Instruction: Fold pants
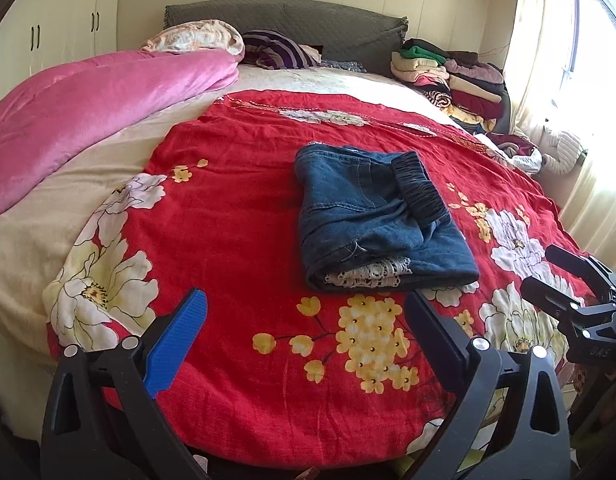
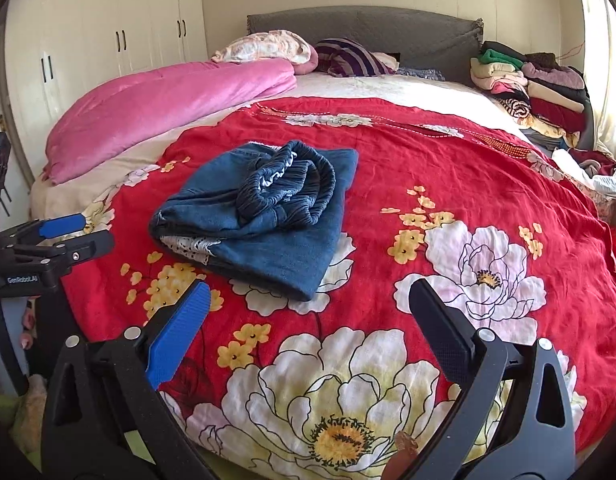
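We are looking at the pants [image 1: 381, 216], a blue denim pair folded into a thick, roughly square bundle and lying on the red bedspread [image 1: 236, 216] near the middle of the bed. A dark, ribbed elastic waistband [image 1: 417, 192] is curling across the top of the bundle, and a strip of pale lace [image 1: 367, 274] is peeking out between the layers at the near edge. The bedspread is a crinkled woven cloth printed with large white flowers and clusters of small yellow ones.

We are holding the left gripper [image 1: 306, 332] at the near edge of the bed, its fingers spread wide and gripping nothing; one finger is carrying a ridged blue pad [image 1: 176, 344], the other is plain black. The right gripper [image 2: 308, 328] is hovering just the same, wide open and empty, with the pants lying ahead of it and to its left. Each gripper is showing at the edge of the other's view, partly cut off.

A plush pink quilt [image 1: 88, 116] is lying rolled along the left side of the bed, and a stack of folded clothes [image 1: 455, 76] is sitting by the grey padded headboard [image 1: 284, 20]. Window glare is washing out the curtain [image 1: 547, 60], and we cannot make out the heap of cloth at the bed's far right corner.
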{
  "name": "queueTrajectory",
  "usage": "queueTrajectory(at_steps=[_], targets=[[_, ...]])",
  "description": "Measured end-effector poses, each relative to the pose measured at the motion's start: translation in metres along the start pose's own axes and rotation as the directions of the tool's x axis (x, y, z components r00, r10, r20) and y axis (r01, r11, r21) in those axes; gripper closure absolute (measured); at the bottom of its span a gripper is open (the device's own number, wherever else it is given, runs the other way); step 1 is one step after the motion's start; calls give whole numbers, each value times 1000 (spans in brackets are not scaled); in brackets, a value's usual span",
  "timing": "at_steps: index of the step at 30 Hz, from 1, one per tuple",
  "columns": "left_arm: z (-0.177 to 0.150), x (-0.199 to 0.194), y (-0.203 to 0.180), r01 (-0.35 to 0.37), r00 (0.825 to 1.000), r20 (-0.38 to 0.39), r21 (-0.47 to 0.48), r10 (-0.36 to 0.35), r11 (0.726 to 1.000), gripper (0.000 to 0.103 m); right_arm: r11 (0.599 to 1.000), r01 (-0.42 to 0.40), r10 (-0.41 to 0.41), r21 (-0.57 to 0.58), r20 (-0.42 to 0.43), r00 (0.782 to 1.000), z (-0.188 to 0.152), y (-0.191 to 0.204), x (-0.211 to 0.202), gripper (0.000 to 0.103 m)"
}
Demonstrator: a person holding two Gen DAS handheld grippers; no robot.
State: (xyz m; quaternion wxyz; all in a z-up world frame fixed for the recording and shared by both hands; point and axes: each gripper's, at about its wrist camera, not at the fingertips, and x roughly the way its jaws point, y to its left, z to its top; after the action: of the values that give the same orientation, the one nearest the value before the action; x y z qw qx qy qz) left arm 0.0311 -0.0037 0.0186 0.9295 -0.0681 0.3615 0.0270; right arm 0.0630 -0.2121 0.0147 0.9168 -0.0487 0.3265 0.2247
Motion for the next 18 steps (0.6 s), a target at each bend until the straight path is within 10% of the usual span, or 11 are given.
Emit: queueTrajectory(at_steps=[18], targets=[[0, 1, -5, -14, 1000, -8, 10, 14, 1000, 4, 1000, 8, -8, 13, 0, 1000, 0, -5, -1, 9]])
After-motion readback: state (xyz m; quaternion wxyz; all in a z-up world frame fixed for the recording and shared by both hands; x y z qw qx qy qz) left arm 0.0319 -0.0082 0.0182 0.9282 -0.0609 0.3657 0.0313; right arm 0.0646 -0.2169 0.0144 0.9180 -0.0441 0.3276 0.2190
